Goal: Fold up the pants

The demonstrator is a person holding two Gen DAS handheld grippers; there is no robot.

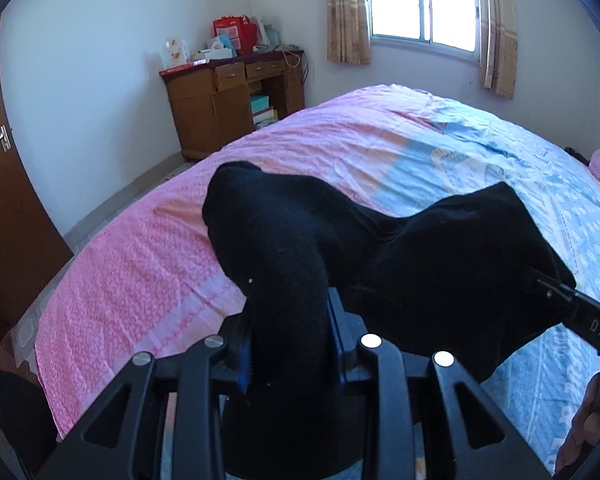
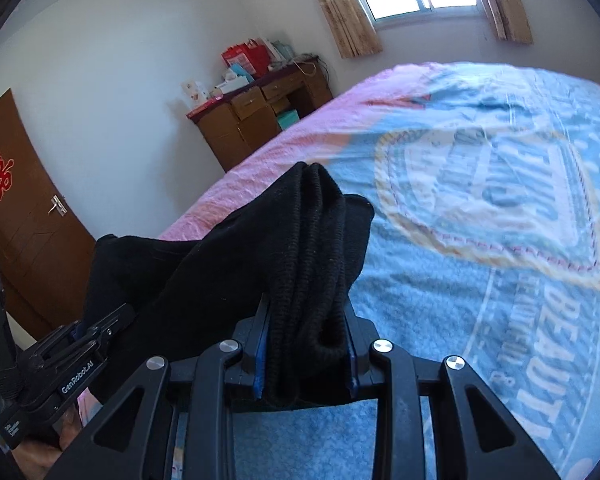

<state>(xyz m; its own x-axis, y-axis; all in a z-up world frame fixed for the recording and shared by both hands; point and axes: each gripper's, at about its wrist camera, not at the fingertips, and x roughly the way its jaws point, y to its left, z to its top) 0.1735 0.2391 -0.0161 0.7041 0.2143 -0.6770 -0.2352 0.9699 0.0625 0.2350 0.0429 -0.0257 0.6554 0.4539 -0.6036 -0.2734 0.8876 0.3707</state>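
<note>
Black pants (image 1: 380,256) hang lifted above a bed, stretched between both grippers. My left gripper (image 1: 290,340) is shut on one bunched end of the fabric, which bulges up over its blue pads. In the right wrist view my right gripper (image 2: 306,354) is shut on a thick ribbed wad of the pants (image 2: 312,248). The right gripper (image 1: 556,292) also shows at the right edge of the left wrist view, and the left gripper (image 2: 92,332) shows at the lower left of the right wrist view. The fingertips of both are buried in cloth.
The bed (image 1: 340,148) wears a pink and blue printed cover (image 2: 480,208). A wooden desk (image 1: 236,100) with boxes and a red bag stands against the far wall under a curtained window (image 1: 424,4). A brown door (image 2: 32,216) is at left. A person's hand (image 1: 588,412) shows at lower right.
</note>
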